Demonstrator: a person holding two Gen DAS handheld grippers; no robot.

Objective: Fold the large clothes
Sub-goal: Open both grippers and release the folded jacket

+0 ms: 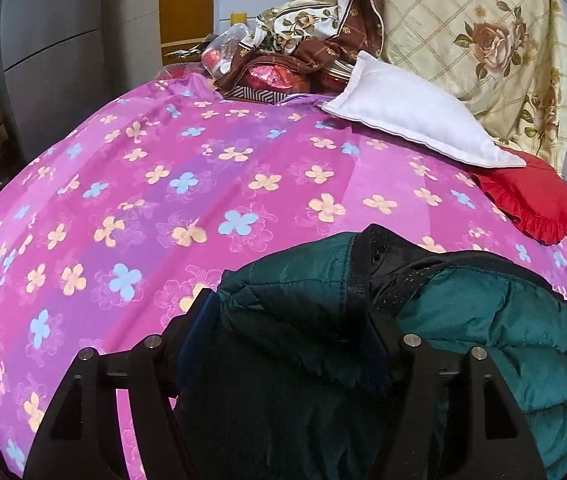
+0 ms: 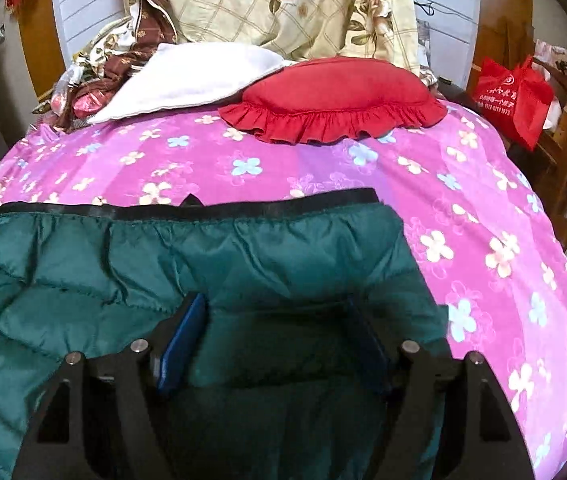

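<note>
Both my claws sit over the green jacket (image 2: 243,256) on the bed (image 1: 163,200). Left claw (image 1: 287,320) and right claw (image 2: 279,320) stand apart, fabric between the fingers, not pinched.

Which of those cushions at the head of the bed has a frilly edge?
The red cushion, lying flat on the pink flowered sheet. A ruffle runs along its edge; the white pillow beside it has a plain seam.

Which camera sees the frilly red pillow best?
The right wrist view: the red ruffled pillow lies whole on the pink flowered sheet, frill facing the camera. The left wrist view catches only part of it, partly under the white pillow.
</note>
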